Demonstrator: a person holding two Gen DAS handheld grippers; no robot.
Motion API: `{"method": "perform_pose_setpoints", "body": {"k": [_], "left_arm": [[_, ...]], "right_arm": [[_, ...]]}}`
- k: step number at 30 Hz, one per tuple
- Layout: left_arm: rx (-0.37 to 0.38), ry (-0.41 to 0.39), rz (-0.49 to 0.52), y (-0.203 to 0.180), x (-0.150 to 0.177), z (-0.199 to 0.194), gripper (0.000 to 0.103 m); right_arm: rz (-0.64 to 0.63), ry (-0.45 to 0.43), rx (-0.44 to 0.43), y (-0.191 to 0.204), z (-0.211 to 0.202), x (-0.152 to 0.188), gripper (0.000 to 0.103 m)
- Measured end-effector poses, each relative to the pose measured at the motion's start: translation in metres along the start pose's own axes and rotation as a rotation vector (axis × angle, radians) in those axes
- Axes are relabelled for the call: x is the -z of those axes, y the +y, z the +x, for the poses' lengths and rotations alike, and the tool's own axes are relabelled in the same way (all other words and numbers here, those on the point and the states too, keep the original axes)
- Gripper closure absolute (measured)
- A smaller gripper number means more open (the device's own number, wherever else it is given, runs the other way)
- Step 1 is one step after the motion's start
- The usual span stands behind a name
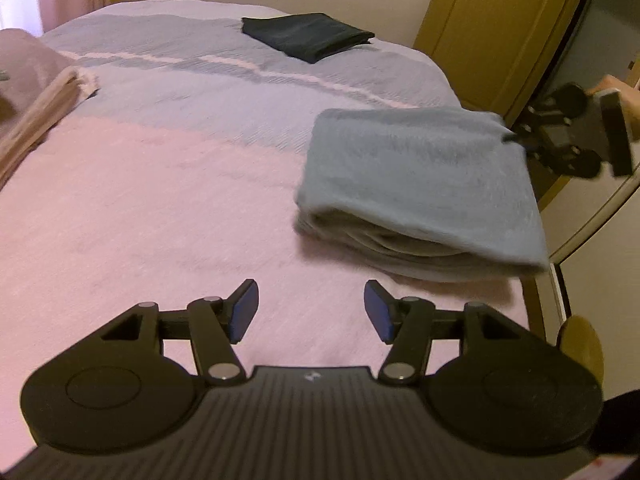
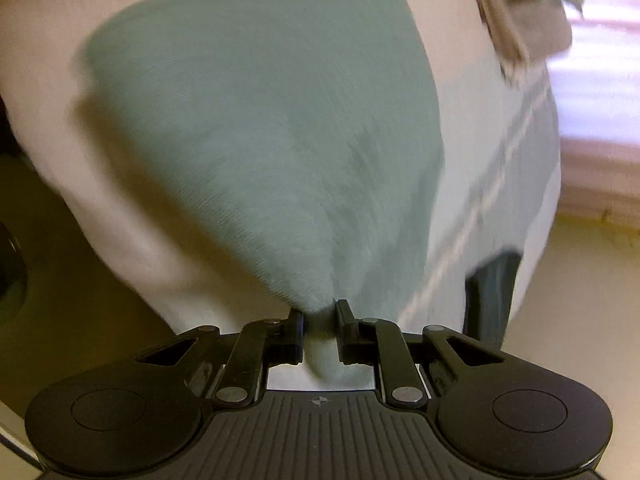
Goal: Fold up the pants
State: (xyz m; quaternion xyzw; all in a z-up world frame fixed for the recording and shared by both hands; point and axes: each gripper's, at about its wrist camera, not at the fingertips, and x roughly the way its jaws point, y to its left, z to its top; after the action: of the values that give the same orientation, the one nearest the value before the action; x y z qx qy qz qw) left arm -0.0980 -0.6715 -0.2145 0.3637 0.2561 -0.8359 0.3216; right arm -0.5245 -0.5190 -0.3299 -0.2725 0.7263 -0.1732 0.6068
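The grey-blue pants [image 1: 424, 184] lie folded in a thick bundle near the right edge of the bed, blurred by motion. My right gripper [image 1: 516, 138] pinches the bundle's far right corner, with a hand behind it. In the right wrist view that gripper [image 2: 320, 320] is shut on a bunched corner of the pants [image 2: 272, 120], and the cloth spreads away from it. My left gripper [image 1: 310, 312] hovers open over the pink cover, in front and left of the bundle, with nothing between its blue pads [image 1: 244, 312].
A pink and grey-blue bedcover [image 1: 160, 200] spans the bed. A dark folded garment [image 1: 308, 36] rests at the far side. Beige folded cloth [image 1: 36, 116] lies at the left edge. A wooden door [image 1: 500, 32] stands beyond the bed's right edge.
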Motion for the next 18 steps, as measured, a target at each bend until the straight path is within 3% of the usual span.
{"method": "perform_pose_setpoints", "body": {"k": [4,7,9,11,13,16,18], "left_arm": [[0.011,0.003,-0.032,-0.008,-0.029,0.038,0.048],[0.054,0.028,-0.111,-0.008,-0.056,0.07,0.044],[0.074,0.052,-0.158,-0.005,-0.073,0.092,0.043],[0.118,0.076,-0.207,0.0,-0.088,0.116,0.041],[0.161,0.117,-0.25,0.007,-0.098,0.14,0.037],[0.163,0.189,-0.261,0.018,-0.104,0.18,0.037],[0.187,0.239,-0.275,0.028,-0.099,0.199,0.034]], "right_arm": [[0.039,-0.002,0.023,-0.012,0.037,0.034,0.091],[0.218,0.004,0.006,-0.021,0.042,0.046,0.091],[0.485,0.006,-0.029,-0.036,0.038,0.057,0.088],[0.842,-0.034,-0.115,-0.051,0.033,0.069,0.071],[1.233,-0.118,-0.223,-0.053,0.034,0.088,0.038],[1.689,-0.245,-0.398,-0.036,0.056,0.107,0.036],[1.867,-0.284,-0.485,-0.026,0.079,0.114,0.036]]}}
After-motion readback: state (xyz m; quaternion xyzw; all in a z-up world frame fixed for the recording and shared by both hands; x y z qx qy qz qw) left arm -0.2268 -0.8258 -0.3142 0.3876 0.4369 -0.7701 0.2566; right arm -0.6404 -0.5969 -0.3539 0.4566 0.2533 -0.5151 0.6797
